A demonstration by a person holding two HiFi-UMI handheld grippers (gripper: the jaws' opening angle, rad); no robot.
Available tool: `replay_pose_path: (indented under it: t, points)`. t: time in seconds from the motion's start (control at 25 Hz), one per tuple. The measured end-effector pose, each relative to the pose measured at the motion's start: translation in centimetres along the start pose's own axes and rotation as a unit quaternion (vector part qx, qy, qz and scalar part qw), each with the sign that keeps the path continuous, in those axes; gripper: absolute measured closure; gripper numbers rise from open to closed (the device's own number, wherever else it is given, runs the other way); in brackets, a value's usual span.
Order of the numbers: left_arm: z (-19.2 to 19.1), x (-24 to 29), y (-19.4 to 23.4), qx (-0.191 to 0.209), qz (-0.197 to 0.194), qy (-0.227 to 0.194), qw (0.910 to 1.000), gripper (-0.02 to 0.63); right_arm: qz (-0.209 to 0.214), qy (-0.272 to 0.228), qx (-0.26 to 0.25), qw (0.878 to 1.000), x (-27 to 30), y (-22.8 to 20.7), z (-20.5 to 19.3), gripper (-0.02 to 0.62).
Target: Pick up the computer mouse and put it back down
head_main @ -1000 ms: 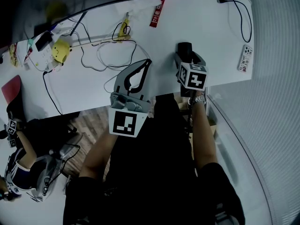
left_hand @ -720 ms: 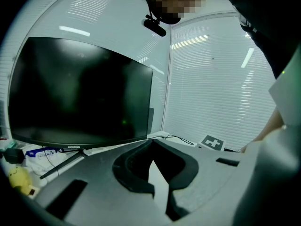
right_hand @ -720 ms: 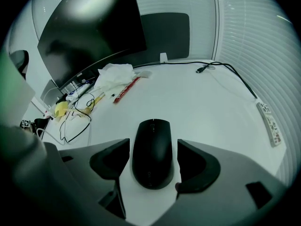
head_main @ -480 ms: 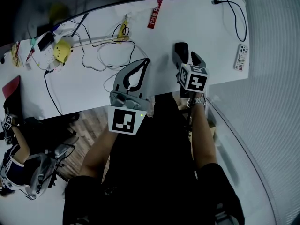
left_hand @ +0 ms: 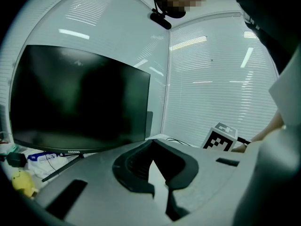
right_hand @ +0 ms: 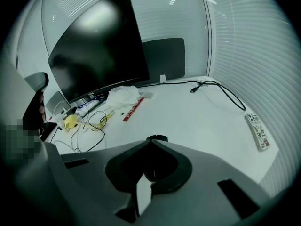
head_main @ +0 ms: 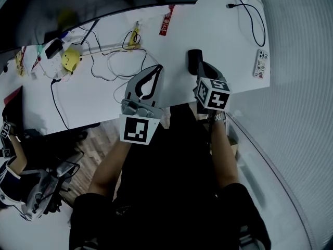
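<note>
Big white desk (head_main: 229,46) is taking up most of the scene, with a dark curved monitor (right_hand: 99,46) standing along its far edge. The person is holding both grippers over the near edge. The left gripper (head_main: 157,68) is hanging there with jaws meeting tip to tip, nothing in them. The right gripper (right_hand: 150,142) has just been closing its jaws and they're meeting empty too. The black computer mouse (head_main: 193,56) is lying on the desk just past the right gripper's tips, not gripped. A small white remote (head_main: 259,63) is lying well off to the right.
</note>
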State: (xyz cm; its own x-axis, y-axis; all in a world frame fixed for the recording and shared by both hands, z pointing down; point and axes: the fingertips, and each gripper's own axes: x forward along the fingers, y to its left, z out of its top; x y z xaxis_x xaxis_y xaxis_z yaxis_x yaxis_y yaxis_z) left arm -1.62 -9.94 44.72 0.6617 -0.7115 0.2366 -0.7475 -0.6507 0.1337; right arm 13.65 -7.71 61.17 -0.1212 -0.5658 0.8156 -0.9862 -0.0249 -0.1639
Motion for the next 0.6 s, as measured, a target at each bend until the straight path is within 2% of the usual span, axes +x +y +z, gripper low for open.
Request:
replay_pose_path:
  t: [0.2,0.36,0.6]
  points:
    - [0.6,-0.3,-0.7,0.004,0.003,-0.007,1.0,0.6,0.014,-0.004,-0.007,1.0,-1.6,0.4,0.4,0.597]
    - [0.6,-0.4,-1.7,0.009,0.01,-0.011,0.9998,0.6,0.045,-0.008,-0.001,0.999,-2.6,0.8,0.3,0.595]
    - [1.5,-1.5,-2.1,-0.004,0.025,-0.02,0.9995,0.6,0.085,-0.043,-0.015,0.995,-6.1,2.6,1.9,0.595]
